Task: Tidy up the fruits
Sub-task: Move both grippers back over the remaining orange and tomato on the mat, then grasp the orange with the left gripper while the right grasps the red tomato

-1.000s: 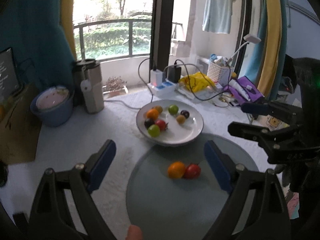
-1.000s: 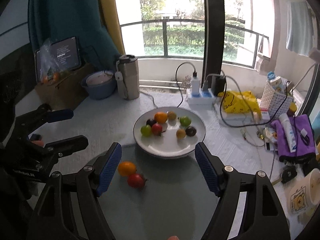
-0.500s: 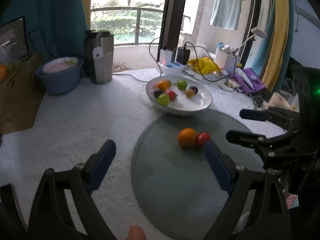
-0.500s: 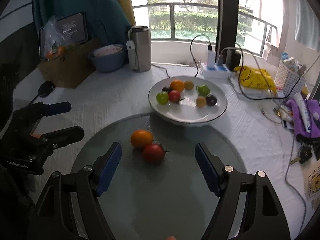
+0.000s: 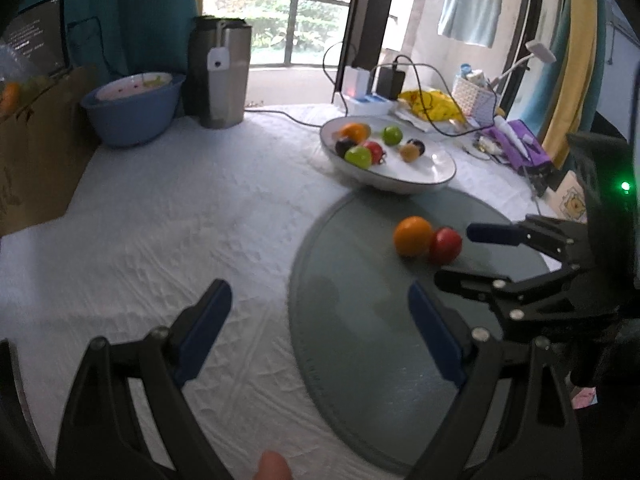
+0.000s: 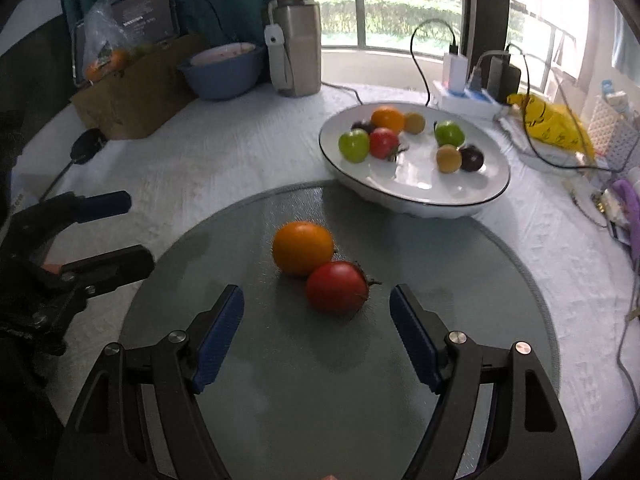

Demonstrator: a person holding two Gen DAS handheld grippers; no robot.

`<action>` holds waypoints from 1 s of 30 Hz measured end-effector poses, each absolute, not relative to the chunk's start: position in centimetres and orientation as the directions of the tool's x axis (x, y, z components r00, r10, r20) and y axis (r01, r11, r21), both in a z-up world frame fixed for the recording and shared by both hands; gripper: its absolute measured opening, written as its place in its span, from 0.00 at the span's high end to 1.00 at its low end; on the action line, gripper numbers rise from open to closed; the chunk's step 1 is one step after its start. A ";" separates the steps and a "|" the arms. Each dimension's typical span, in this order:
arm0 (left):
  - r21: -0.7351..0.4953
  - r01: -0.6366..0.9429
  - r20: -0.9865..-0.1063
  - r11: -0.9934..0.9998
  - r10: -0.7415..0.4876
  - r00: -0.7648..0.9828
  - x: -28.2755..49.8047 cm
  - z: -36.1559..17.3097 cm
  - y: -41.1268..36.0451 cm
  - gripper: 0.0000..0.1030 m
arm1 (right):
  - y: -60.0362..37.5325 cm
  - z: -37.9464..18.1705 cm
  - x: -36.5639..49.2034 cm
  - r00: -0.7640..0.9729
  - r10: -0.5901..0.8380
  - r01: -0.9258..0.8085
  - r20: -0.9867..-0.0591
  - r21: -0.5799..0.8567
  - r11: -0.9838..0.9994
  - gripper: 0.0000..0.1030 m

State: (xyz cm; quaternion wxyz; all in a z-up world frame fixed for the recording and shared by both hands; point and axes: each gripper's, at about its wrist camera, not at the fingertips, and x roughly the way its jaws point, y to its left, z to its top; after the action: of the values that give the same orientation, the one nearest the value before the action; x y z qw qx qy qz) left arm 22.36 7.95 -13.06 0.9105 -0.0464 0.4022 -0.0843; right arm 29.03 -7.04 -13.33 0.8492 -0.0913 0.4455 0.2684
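Two claw-mounted fisheyes, angled down, close over one shared glass disc and fruit plate.

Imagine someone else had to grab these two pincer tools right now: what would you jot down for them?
Left gripper: open, empty, over the white tablecloth.
Right gripper: open, empty, just short of the red tomato.
Tomato and orange sit touching on the round glass mat.
Eight fruits lie in the white bowl beyond.
Left, probably: move those two loose fruits, most likely into the bowl.
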 end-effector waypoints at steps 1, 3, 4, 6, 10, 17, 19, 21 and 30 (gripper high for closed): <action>-0.154 0.119 -0.726 0.981 -0.193 0.660 22.4 -13.1 8.0 0.12 | -7.0 -13.6 29.3 0.450 0.380 -0.538 -0.808 0.095 0.838 0.24; -0.149 0.120 -0.726 0.982 -0.191 0.660 22.6 -13.1 7.9 0.12 | -6.9 -13.7 29.5 0.441 0.392 -0.542 -0.807 0.109 0.833 0.25; -0.147 0.119 -0.726 0.982 -0.189 0.661 22.7 -13.1 7.9 0.12 | -6.8 -13.7 29.6 0.441 0.397 -0.545 -0.805 0.112 0.831 0.26; -0.158 0.121 -0.728 0.980 -0.199 0.656 22.9 -13.2 8.0 0.12 | -6.7 -13.8 29.9 0.444 0.395 -0.546 -0.804 0.106 0.831 0.31; -0.147 0.150 -0.739 0.978 -0.209 0.641 23.3 -13.5 7.1 0.12 | -6.9 -14.1 30.2 0.440 0.386 -0.541 -0.811 0.104 0.835 0.46; -0.098 0.164 -0.743 0.982 -0.182 0.644 24.5 -13.7 5.2 0.12 | -8.1 -14.4 30.4 0.439 0.395 -0.543 -0.807 0.113 0.832 0.58; -0.098 0.172 -0.743 0.980 -0.187 0.643 24.8 -13.7 4.8 0.12 | -8.3 -14.3 30.3 0.439 0.399 -0.545 -0.805 0.115 0.831 0.59; -0.087 0.179 -0.744 0.980 -0.184 0.642 25.2 -13.7 4.3 0.12 | -8.6 -14.2 30.1 0.438 0.405 -0.548 -0.803 0.119 0.828 0.59; -0.058 0.241 -0.739 0.969 -0.204 0.642 26.8 -13.8 1.8 0.12 | -10.7 -13.3 30.1 0.464 0.408 -0.528 -0.786 0.124 0.840 0.59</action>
State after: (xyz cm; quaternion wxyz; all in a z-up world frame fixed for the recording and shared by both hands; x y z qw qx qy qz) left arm 26.77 1.80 -13.82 0.9059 0.0228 0.4047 -0.1228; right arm 30.07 -10.73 -13.29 0.8530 -0.0683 0.4388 0.2743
